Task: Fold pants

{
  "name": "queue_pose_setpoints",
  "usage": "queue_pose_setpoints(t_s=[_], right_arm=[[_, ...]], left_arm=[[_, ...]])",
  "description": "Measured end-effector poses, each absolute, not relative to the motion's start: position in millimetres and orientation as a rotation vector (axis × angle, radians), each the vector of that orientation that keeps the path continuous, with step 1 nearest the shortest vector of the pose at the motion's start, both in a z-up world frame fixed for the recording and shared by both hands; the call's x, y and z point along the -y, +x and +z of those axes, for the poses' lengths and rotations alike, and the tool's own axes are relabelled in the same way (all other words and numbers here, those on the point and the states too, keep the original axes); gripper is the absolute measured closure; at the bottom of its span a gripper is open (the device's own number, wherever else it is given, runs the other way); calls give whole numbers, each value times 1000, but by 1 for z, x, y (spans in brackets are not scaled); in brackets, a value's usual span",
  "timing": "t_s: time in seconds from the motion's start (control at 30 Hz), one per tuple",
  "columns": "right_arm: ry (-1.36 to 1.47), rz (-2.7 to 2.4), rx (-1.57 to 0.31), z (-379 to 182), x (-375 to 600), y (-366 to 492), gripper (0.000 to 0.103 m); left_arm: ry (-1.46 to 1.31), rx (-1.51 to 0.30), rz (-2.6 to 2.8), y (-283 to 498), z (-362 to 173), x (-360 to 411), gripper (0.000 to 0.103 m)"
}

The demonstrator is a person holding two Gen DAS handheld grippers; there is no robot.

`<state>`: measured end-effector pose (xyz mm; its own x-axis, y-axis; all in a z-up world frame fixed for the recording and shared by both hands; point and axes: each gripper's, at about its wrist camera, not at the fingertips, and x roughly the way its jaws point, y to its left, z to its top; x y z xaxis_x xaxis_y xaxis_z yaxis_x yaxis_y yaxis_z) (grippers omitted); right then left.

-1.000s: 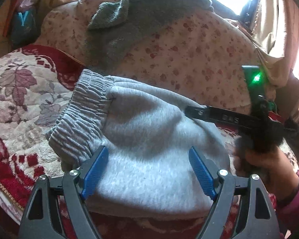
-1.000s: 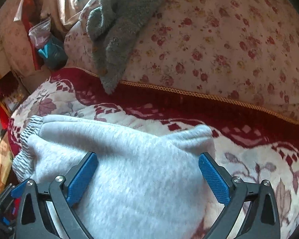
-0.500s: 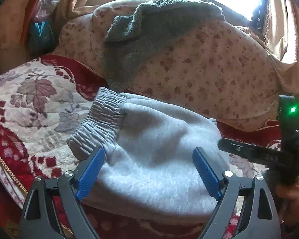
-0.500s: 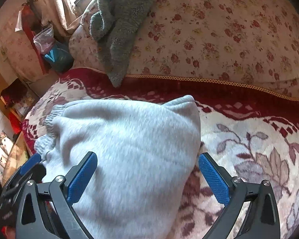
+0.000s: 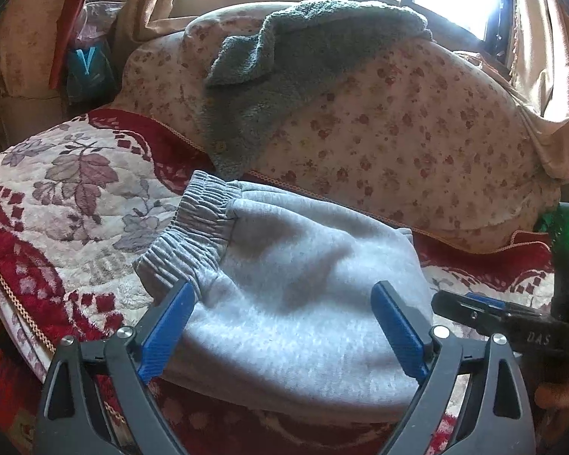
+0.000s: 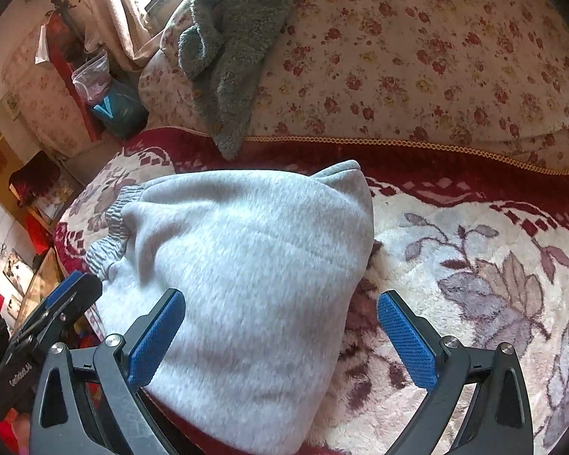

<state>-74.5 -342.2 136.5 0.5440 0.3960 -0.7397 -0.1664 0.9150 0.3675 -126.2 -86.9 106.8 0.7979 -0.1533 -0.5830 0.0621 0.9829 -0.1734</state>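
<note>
From my left wrist camera, my left gripper (image 5: 280, 335) stood with its blue pads spread wide and nothing between them, poised over the near edge of the grey pants (image 5: 303, 303). The pants lay in a compact folded bundle on the red floral blanket (image 5: 68, 197), elastic waistband (image 5: 193, 235) turned to the left, in front of the flowered cushion (image 5: 398, 144) with a grey fleece throw (image 5: 292, 76) draped over it. My right gripper (image 5: 485, 313) showed at the right edge, clear of the cloth.

From my right wrist camera, that right gripper (image 6: 280, 335) was likewise spread apart and empty, above the bundle's right end where the pants (image 6: 246, 265) met the blanket (image 6: 474, 265). I judged the folding essentially done: only a last smoothing or squaring seemed left, if anything.
</note>
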Motion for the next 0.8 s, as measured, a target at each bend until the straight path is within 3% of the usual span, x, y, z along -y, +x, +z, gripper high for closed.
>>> queue_pose_setpoints(t_s=[0.8], right_arm=[[321, 393, -985, 121, 351, -75, 0]], left_arm=[[-107, -637, -6, -104, 109, 64, 9]])
